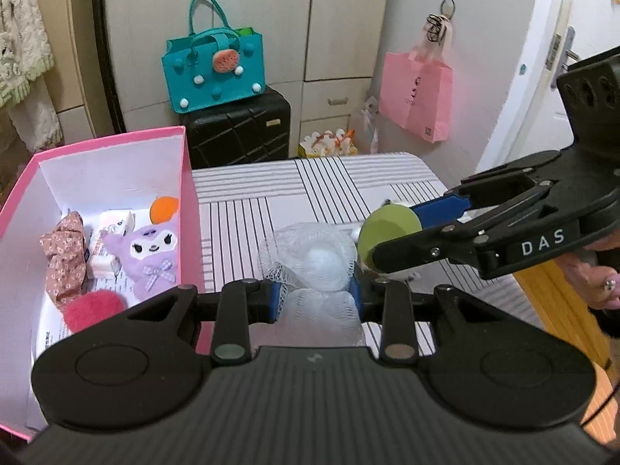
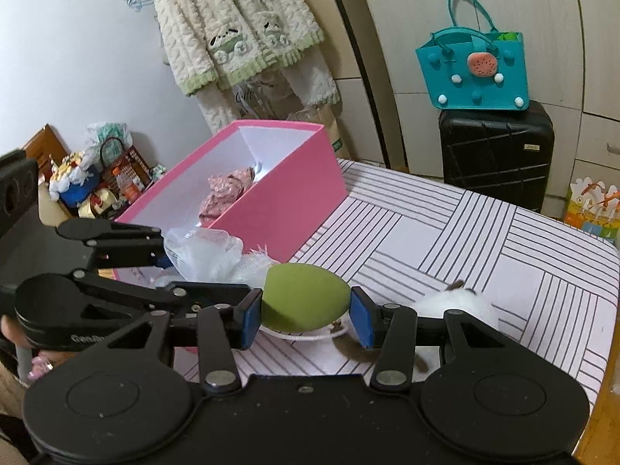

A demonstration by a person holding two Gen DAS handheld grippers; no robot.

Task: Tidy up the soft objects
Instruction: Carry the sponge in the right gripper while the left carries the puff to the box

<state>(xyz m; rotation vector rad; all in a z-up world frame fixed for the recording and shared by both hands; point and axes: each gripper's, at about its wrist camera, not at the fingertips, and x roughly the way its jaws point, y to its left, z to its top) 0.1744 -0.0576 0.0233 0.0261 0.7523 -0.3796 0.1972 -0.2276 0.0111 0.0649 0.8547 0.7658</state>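
Soft items, sorting in progress: two in claws, one loose.

White mesh pouf (image 1: 310, 267) clamped in left claw (image 1: 316, 294); green sponge (image 2: 304, 297) clamped in right claw (image 2: 308, 319), both above the striped tabletop (image 2: 484, 240) beside the pink box (image 2: 286, 197). Boxed already: floral scrunchie (image 1: 64, 255), purple plush (image 1: 149, 252), red pompom (image 1: 95, 308). Left: white furry toy (image 2: 457, 304) on the tabletop.

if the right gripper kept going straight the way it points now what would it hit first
Probably the striped tabletop: the right gripper, shut on the green sponge, points down and forward over bare cloth. The pink box sits left of that line and the suitcase far behind. Depth is unclear.
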